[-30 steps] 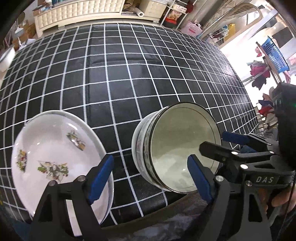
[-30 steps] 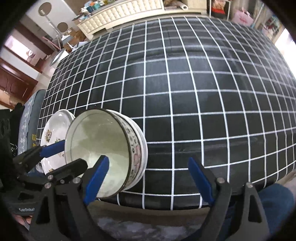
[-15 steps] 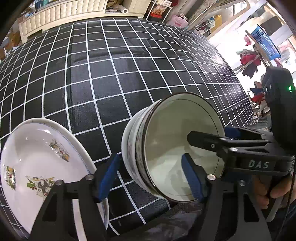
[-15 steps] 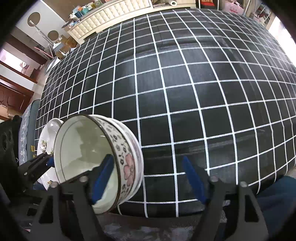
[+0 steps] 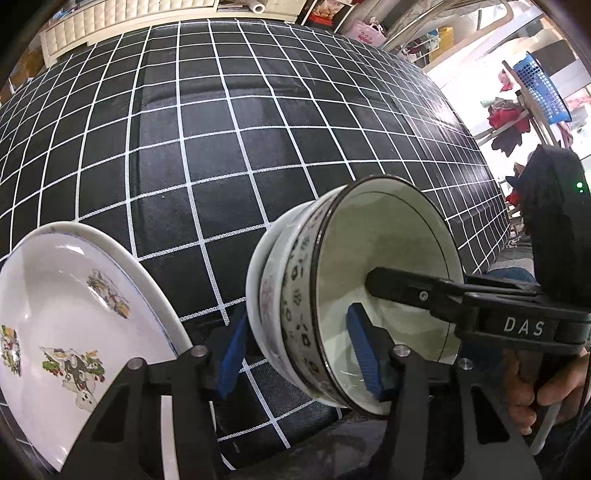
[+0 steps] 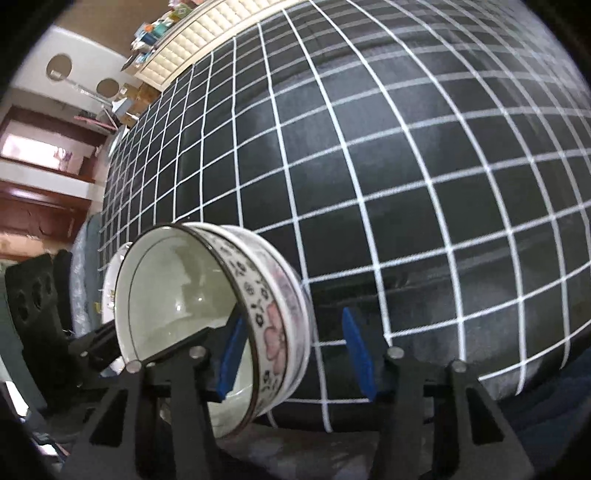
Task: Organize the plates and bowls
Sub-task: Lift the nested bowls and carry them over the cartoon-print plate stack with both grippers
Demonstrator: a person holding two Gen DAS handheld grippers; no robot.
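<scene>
Pinched the stack of bowls (image 5: 295,295) with the left hand-held gripper (image 5: 299,354), one blue pad outside the wall and one inside. Held the stack tipped on its side at the near edge of the tabletop (image 5: 221,147), open mouth facing right, and probably lifted off the cloth. Had the right hand-held gripper (image 6: 293,354) spread wide around the same wall, with its left finger inside the top bowl and its right finger apart from it. Looked closer and better placed on the left side for the next move, likely turning the bowls upright. Saw a white picture plate (image 5: 74,314) just left of the bowls. Saw black cloth with white squares, a cream cabinet (image 5: 129,14) far off, and a blue basket (image 5: 543,88) far right.
</scene>
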